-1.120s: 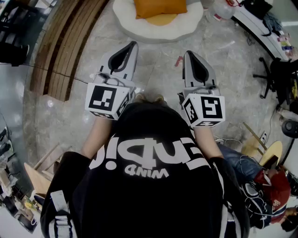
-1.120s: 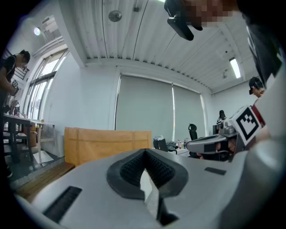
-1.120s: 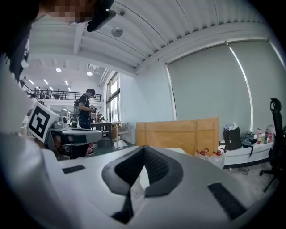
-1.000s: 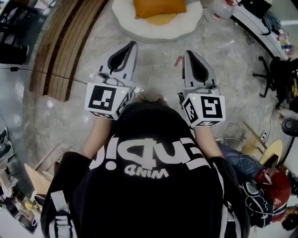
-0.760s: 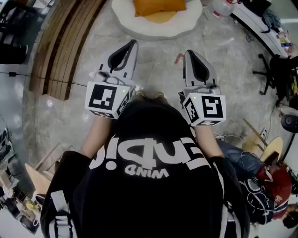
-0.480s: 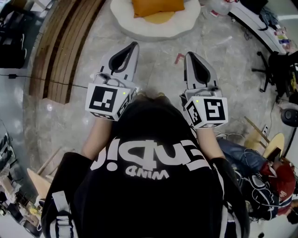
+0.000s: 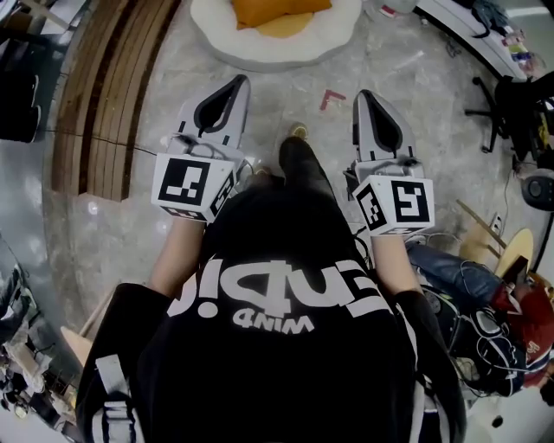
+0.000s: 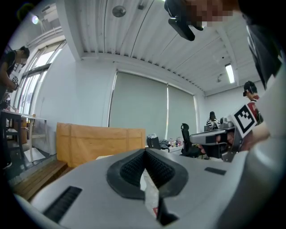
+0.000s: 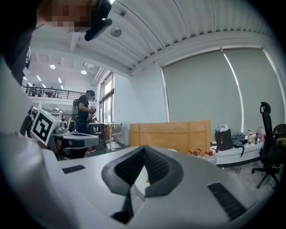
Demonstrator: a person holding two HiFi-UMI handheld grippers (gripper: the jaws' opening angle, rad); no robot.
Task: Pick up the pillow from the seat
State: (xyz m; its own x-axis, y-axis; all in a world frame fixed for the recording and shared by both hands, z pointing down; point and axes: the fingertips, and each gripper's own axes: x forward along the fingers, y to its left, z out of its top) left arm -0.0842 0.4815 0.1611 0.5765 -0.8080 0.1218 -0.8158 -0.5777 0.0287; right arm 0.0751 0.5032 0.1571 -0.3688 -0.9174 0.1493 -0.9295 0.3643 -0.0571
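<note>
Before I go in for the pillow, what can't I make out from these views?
- Head view: the top edge cuts off the pillow and seat; their far sides are unseen.
- Left gripper view: the shut left gripper blocks the pillow completely.
- Right gripper view: the shut right gripper hides all but an orange sliver.

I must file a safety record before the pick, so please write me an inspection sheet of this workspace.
Surface: grey stone floor, one red mark on it.
Job's things: orange pillow lying on the white round seat, untouched.
Clutter: small things on the desk, upper right.
Grippers: left tongs and right tongs shut, empty, short of the seat.
Cables: thin black cable across the wooden steps; a tangle by the seated person.
Surroundings: office chair at right.
</note>
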